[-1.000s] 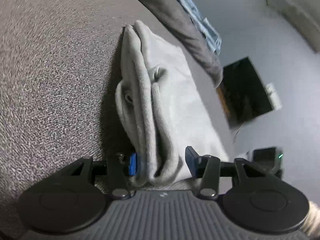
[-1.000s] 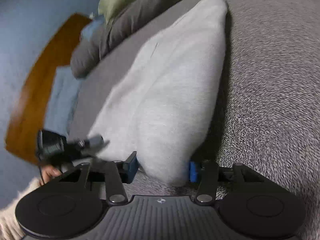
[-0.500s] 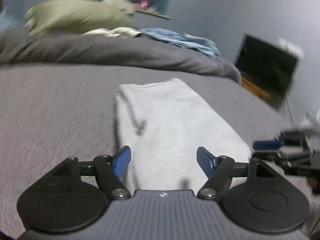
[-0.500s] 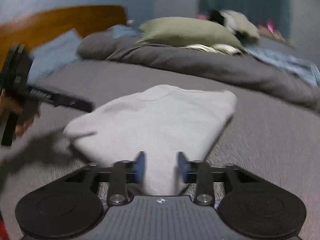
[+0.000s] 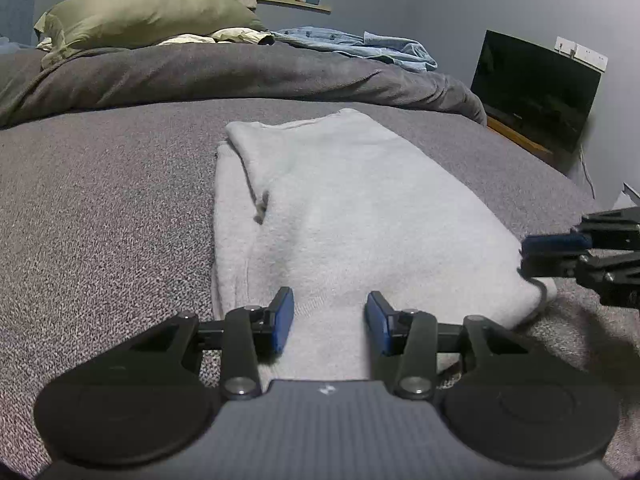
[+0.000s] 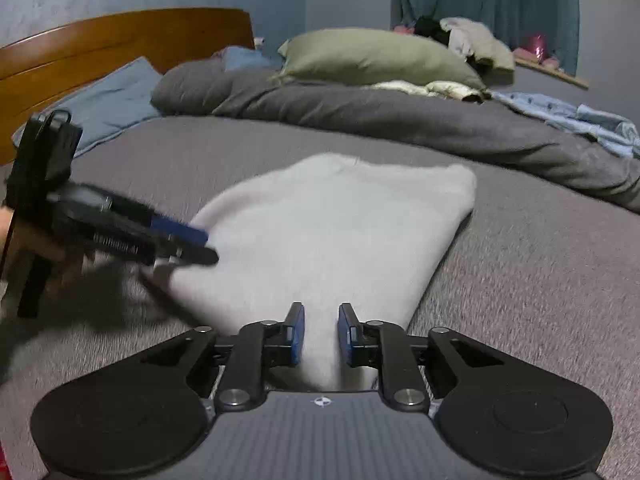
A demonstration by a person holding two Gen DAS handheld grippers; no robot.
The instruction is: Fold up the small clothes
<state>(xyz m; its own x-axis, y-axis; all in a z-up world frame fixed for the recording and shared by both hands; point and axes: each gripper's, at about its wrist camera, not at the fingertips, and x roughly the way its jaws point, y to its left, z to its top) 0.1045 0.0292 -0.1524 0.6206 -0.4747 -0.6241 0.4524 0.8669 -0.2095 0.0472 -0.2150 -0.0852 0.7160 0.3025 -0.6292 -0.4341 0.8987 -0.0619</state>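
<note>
Garment: pale grey folded garment [image 5: 352, 216] lies flat on the grey bed cover [image 5: 100, 216], near edge toward both cameras, layers showing along its left side in the left wrist view.
Fold detail: a narrow strip of a lower layer sticks out along the left edge; a small dark crease sits beside it.
Left gripper [image 5: 329, 322]: blue pads straddle the near edge of the garment, cloth between them. Jaws have just been closing. Gaps show between each pad and the cloth, so no pinch is made; partly parted.
Left gripper, other view: seen from the side in the right wrist view [image 6: 188, 244], blurred, tips at the garment's left corner; a hand behind it is mostly out of frame.
Right gripper [image 6: 321, 334]: pads set narrow, a ridge of the garment's near edge standing between them and filling the gap; it reads as pinched on the cloth.
Right gripper, other view: enters from the right in the left wrist view [image 5: 532, 256], tips at the garment's right corner.
Background: rolled dark grey duvet [image 5: 240, 72] across the bed, olive pillow [image 5: 148, 12] and a blue shirt [image 5: 360, 46] on top of it.
Far side: wooden headboard [image 6: 120, 40] at left, dark screen [image 5: 532, 88] by the wall at right.
</note>
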